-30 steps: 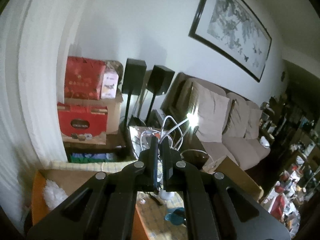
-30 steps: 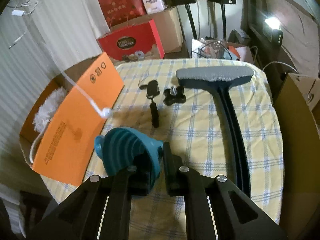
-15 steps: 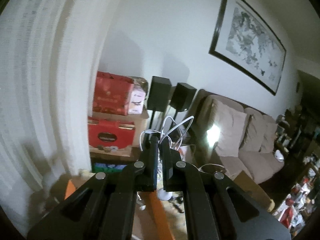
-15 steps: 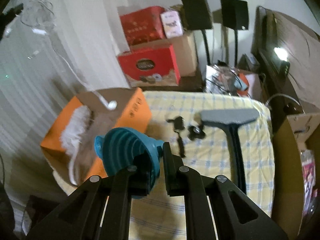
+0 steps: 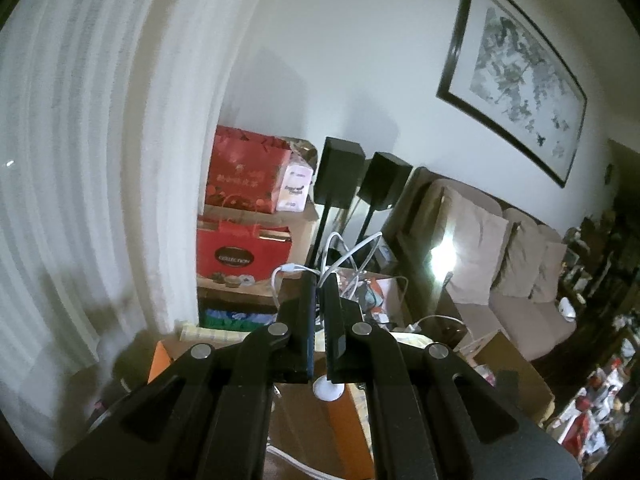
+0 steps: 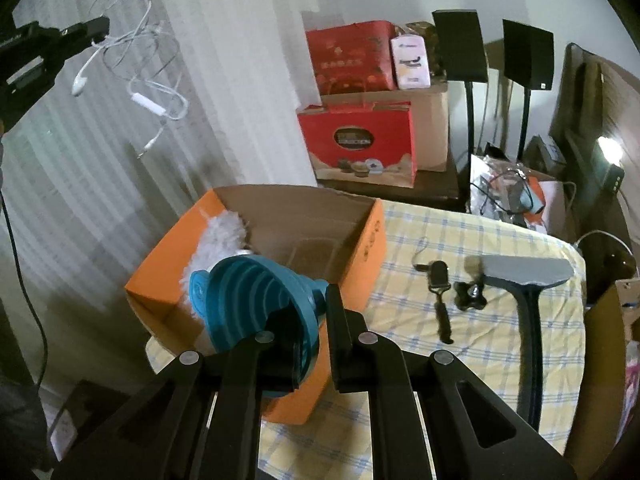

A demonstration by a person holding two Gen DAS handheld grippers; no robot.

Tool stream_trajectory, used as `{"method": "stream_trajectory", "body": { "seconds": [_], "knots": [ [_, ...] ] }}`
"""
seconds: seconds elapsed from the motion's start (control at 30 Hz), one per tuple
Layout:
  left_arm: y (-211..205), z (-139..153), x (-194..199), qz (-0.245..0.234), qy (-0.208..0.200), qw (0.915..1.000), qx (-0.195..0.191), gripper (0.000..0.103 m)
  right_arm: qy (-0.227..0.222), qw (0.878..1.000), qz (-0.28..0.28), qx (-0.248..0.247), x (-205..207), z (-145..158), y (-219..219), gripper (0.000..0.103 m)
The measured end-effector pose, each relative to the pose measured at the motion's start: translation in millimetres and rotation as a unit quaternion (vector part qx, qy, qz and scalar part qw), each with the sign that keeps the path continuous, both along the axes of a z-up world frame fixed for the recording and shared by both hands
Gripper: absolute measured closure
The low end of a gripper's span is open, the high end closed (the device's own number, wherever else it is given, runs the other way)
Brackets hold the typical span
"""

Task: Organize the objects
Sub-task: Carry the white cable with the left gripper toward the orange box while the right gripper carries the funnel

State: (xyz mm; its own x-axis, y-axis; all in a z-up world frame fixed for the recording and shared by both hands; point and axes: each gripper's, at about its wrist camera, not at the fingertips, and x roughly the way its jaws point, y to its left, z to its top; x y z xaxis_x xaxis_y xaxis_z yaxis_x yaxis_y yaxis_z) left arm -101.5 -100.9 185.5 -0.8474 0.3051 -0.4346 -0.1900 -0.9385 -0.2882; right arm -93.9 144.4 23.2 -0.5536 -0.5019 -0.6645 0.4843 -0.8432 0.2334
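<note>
1. Two grippers are loaded. The right gripper (image 6: pixel 322 312) is clamped on the teal funnel (image 6: pixel 256 312), held above the near corner of the orange box (image 6: pixel 360 264).
2. The left gripper (image 5: pixel 319 300) is raised high, its jaws pinched on the white earphone cable (image 6: pixel 136 68), which dangles in loops well above the box (one earbud (image 5: pixel 328 390) hangs below the fingers).
3. Done so far, judging from the layout: a white fluffy duster (image 6: pixel 218 244) lies inside the box.
4. Outstanding: the long-handled brush (image 6: pixel 528 320), a small black handled tool (image 6: pixel 440 300) and a black knob piece (image 6: pixel 470 296) sit on the checked tablecloth (image 6: pixel 480 360), beside the box.
5. Assessment: roughly midway; both held items await deposit.
</note>
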Motion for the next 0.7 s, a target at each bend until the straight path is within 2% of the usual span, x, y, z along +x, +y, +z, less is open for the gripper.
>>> {"method": "stream_trajectory", "body": {
  "seconds": [0.2, 0.33, 0.5, 0.7],
  "knots": [
    [19.8, 4.8, -0.1, -0.017, 0.004, 0.9998, -0.005, 0.1, -0.001, 1.0, 0.0, 0.004, 2.3, -0.3, -0.6, 0.094],
    [35.4, -3.5, -6.5, -0.023, -0.007, 0.9996, -0.015, 0.1, -0.001, 1.0, -0.005, 0.0, 6.3, 1.7, 4.7, 0.094],
    [51.3, -30.3, -17.4, -0.03, -0.037, 0.9986, -0.023, 0.1, -0.002, 1.0, -0.007, -0.001, 9.7, 1.1, 12.1, 0.094],
    [68.7, -79.3, -34.6, -0.037, -0.091, 0.9948, -0.026, 0.1, -0.004, 1.0, -0.015, -0.007, 10.6, 0.1, 22.1, 0.093]
  ]
}}
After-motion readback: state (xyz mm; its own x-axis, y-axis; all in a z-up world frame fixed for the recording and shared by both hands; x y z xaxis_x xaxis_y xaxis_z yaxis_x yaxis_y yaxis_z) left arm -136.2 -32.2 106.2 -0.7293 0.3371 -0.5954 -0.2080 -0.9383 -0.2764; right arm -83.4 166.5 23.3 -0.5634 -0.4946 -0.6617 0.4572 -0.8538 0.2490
